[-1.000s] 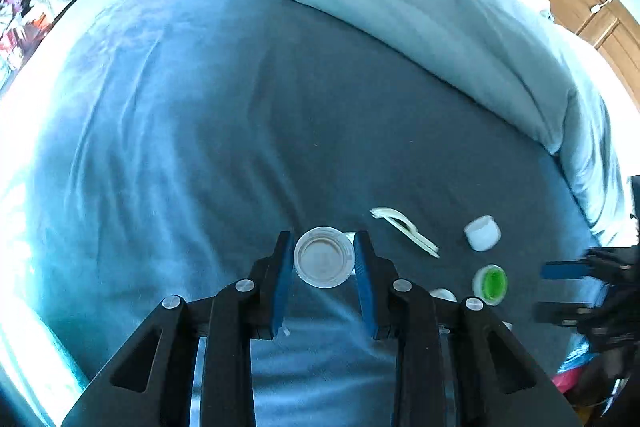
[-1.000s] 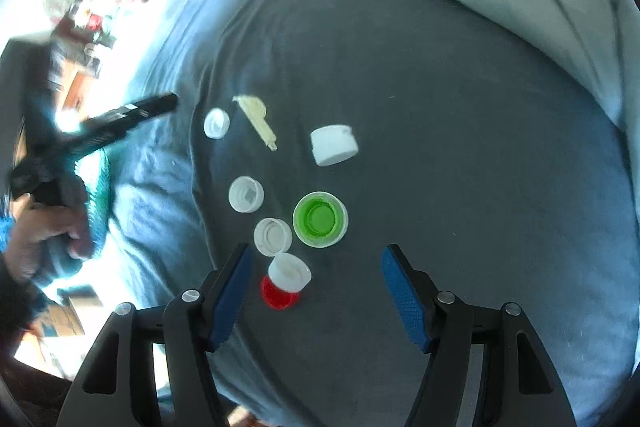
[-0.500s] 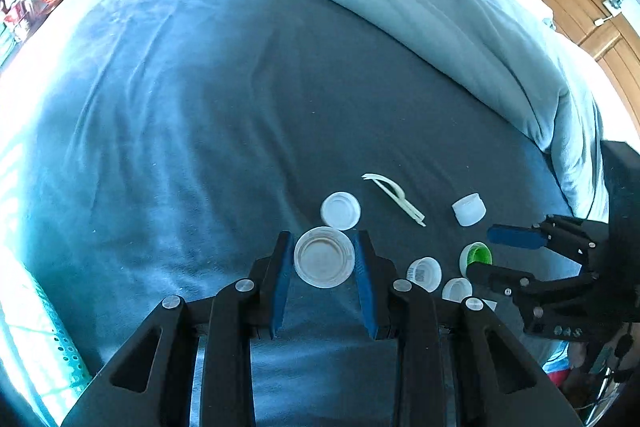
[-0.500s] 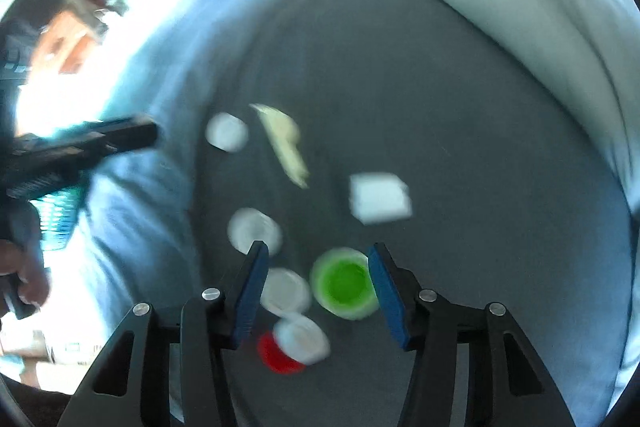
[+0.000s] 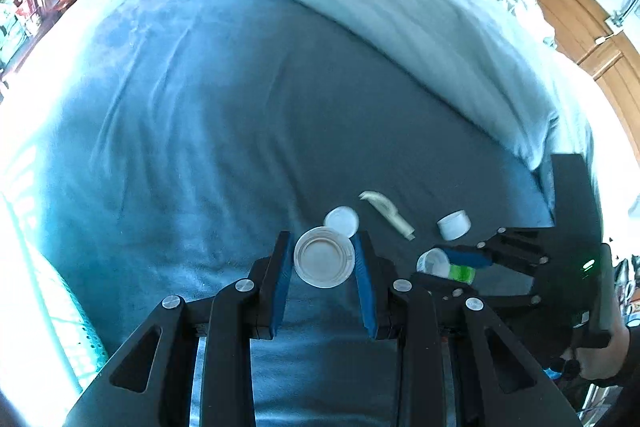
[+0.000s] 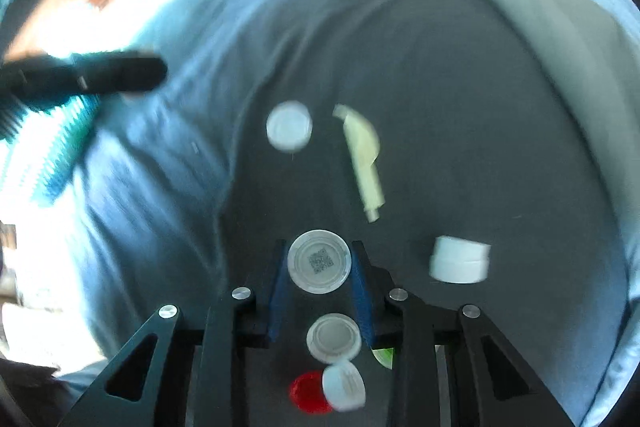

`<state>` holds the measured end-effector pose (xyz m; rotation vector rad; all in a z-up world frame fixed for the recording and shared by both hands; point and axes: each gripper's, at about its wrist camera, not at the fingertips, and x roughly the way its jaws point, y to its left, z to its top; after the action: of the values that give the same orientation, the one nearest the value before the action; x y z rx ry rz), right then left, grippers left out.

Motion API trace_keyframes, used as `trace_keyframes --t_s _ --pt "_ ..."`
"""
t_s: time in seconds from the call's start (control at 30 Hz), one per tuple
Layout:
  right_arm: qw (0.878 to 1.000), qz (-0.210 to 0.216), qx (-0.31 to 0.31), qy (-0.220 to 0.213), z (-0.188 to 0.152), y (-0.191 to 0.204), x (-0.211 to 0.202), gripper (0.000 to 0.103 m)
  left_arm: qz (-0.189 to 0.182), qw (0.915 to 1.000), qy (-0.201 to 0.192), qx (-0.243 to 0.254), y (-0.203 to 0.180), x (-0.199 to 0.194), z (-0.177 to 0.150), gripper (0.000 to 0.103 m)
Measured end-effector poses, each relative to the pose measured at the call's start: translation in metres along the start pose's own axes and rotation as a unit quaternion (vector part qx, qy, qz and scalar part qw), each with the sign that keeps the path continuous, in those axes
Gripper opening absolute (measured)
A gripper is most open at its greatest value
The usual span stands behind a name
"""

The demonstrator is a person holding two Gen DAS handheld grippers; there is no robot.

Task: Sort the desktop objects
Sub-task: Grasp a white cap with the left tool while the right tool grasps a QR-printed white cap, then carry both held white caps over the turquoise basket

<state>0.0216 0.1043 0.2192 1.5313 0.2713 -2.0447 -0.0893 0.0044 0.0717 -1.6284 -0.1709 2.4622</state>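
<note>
My left gripper [image 5: 323, 247] is shut on a round white cap [image 5: 324, 258] and holds it above the grey bed sheet [image 5: 248, 131]. My right gripper [image 6: 319, 251] is shut on a white cap with a QR code [image 6: 319, 261]; the left wrist view shows that gripper [image 5: 444, 269] low on the right, with its cap [image 5: 432, 261]. On the sheet lie a flat white cap [image 6: 289, 125], a cream nozzle piece [image 6: 362, 151], a white jar lid [image 6: 460, 259], another white cap [image 6: 334, 338], a red cap [image 6: 310, 391] and a green cap [image 6: 384, 355], which is mostly hidden.
A pale duvet [image 5: 400, 7] is heaped along the far side of the bed. A teal perforated basket [image 5: 60, 307] stands at the bed's left edge. My left gripper [image 6: 84, 73] shows as a dark blur above that basket [image 6: 60, 147]. Wooden cupboards [image 5: 580, 19] stand at the right.
My left gripper has risen with its cap. My right gripper has rolled and slid left across the caps, and its jaws have closed from wide apart onto the QR-code cap.
</note>
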Motion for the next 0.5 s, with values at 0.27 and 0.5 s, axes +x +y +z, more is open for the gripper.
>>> trace_keyframes --t_s 0.27,0.5 --pt "0.995 -0.019 0.035 -0.094 0.048 0.015 -0.127 0.032 0.007 0.9981 -0.060 0.009 -0.028 -0.089 0.036 0.026" --pt "0.989 -0.015 0.012 -0.146 0.085 0.055 -0.206 0.033 0.018 0.9923 -0.122 0.006 -0.026 -0.184 0.059 0.026"
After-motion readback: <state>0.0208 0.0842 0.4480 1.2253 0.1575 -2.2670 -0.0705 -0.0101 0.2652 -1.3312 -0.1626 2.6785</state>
